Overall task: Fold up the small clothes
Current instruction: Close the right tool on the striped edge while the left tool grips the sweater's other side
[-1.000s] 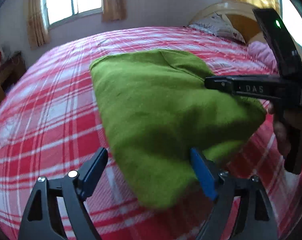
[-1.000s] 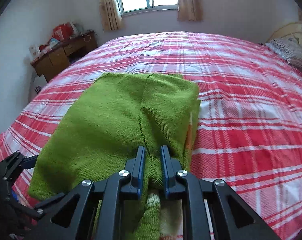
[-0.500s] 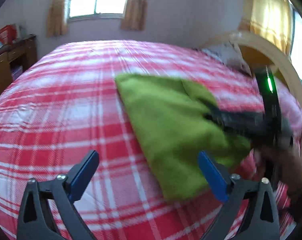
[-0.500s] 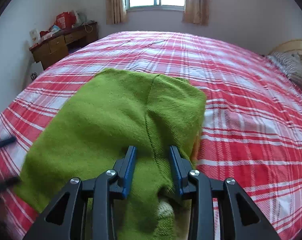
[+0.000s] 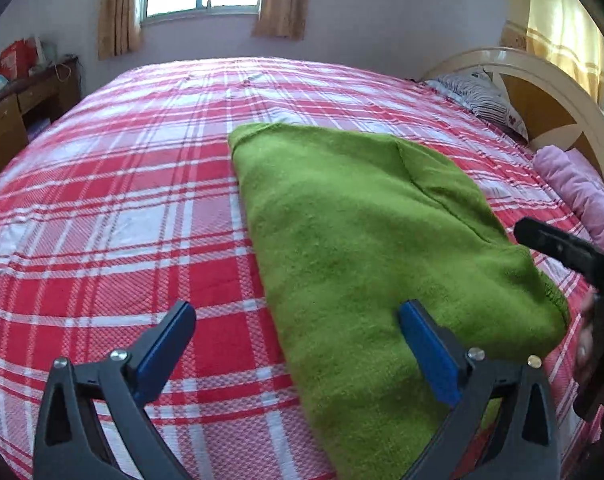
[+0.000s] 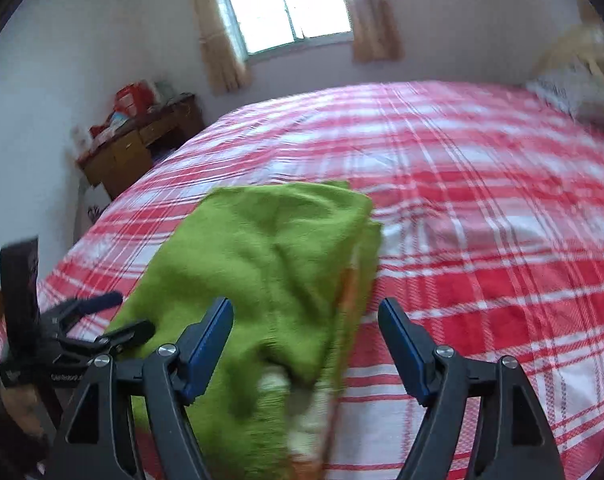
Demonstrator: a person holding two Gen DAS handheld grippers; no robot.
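On the plaid bed I see one folded green sweater, ahead of my left claw and my right claw; both claws gape wide, holding nothing. One pillow lies beyond.

The bed wears a red-and-white plaid cover. A folded green sweater lies flat on it, right of centre. Toward two o'clock, by the headboard, lie a striped pillow and a pink roll.
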